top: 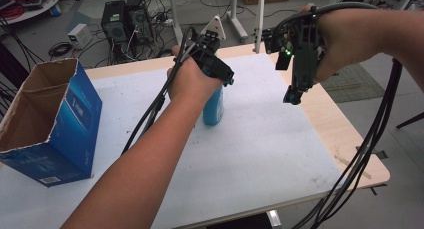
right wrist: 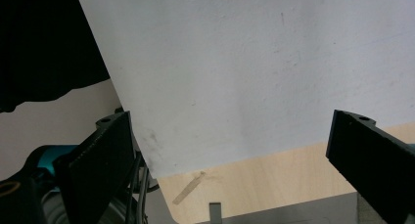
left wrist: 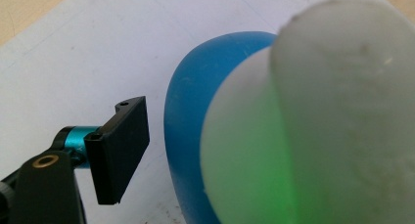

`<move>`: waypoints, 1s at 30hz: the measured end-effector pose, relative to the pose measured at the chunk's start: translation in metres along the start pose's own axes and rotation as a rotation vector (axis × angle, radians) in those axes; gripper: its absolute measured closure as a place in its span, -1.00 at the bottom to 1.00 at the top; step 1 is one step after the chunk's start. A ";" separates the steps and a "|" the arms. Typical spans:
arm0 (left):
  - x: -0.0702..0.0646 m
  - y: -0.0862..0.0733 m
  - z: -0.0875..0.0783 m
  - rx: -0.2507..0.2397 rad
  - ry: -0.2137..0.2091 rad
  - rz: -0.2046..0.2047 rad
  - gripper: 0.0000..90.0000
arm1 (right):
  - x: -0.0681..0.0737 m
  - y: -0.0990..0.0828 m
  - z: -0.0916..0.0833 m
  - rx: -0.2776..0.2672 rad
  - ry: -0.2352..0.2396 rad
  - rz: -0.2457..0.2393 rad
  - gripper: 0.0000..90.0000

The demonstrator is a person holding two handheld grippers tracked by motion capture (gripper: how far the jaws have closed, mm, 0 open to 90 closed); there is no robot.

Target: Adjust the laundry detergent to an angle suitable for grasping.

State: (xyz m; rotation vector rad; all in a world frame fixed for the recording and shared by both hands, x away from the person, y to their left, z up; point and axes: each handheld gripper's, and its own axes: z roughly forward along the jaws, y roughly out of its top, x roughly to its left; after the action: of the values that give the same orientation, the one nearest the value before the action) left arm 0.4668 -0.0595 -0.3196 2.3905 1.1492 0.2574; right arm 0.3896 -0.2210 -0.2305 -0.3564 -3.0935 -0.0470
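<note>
while your left gripper comes down over the blue bottle, its one visible finger stands just beside the bottle's blue shoulder with a gap showing; whether the far finger touches, you cannot tell. the bottle stands upright near the middle of the white worktop, pale cap uppermost. your right gripper hangs above the worktop's right edge, fingers spread wide with nothing between them. a torn blue carton sits far left.
</note>
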 end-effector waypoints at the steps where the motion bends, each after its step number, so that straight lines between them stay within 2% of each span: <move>1: 0.000 0.000 0.000 0.000 0.000 0.000 -0.61 | 0.000 0.000 0.000 0.000 0.000 0.000 -0.93; 2: 0.000 0.000 0.000 0.000 0.000 0.000 -0.61 | 0.000 0.000 0.001 -0.002 0.000 0.000 -0.93; 3: 0.000 0.000 0.000 -0.003 -0.006 -0.023 -0.58 | 0.000 0.000 0.000 -0.003 -0.001 -0.002 -0.93; 4: 0.000 0.000 0.000 -0.003 -0.007 -0.028 -0.57 | 0.000 0.000 0.000 -0.002 0.000 -0.003 -0.93; 12: -0.001 0.001 0.001 0.000 -0.014 -0.025 -0.47 | -0.002 -0.001 0.001 -0.004 0.000 -0.001 -0.93; 23: -0.004 0.000 0.003 0.016 -0.002 -0.020 -0.38 | -0.002 -0.001 0.002 -0.005 0.002 0.001 -0.93; 28: -0.005 0.000 0.004 0.015 -0.016 -0.025 -0.26 | -0.001 0.000 0.001 -0.012 0.002 -0.008 -0.93; 30: -0.006 0.000 0.004 0.021 -0.006 -0.014 -0.22 | -0.002 -0.001 0.001 -0.012 0.001 -0.005 -0.93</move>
State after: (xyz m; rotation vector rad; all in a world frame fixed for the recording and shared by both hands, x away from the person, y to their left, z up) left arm 0.4646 -0.0651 -0.3225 2.3988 1.1714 0.2351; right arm 0.3910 -0.2219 -0.2320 -0.3482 -3.0943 -0.0655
